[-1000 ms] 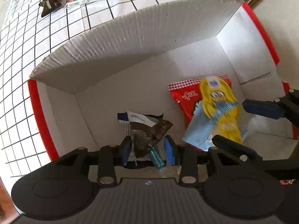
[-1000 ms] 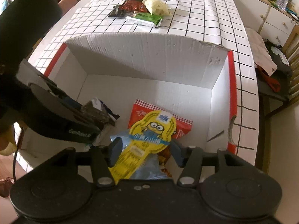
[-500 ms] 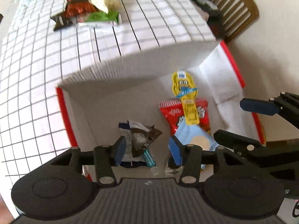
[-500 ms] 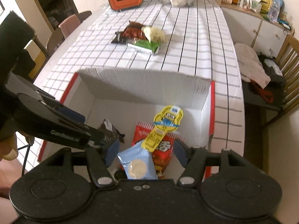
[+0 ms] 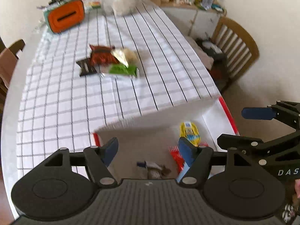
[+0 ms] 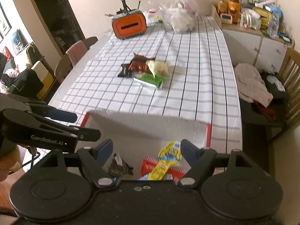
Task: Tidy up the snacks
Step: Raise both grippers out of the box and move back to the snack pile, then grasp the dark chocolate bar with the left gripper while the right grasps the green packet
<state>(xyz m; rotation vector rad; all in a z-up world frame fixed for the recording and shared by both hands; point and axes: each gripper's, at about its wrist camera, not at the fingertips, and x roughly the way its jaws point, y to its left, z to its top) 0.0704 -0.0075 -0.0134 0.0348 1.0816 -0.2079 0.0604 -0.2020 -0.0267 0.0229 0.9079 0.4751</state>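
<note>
White-checked counter [image 6: 196, 78], long. Cardboard box [image 6: 150, 121] at near edge, white walls, red rim. Loose snacks [image 6: 145, 70] piled mid-counter, well apart from box. Inside box: red packet [image 6: 150, 166] under yellow packet [image 6: 168, 157]; dark wrapper [image 6: 120, 167] beside. Left claw [image 5: 148, 150] and right claw [image 6: 146, 151] above box, jaws opening, nothing between.

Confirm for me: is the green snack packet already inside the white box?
No: the green snack packet lies on the checked tablecloth beyond the white box, beside other loose packets.
</note>
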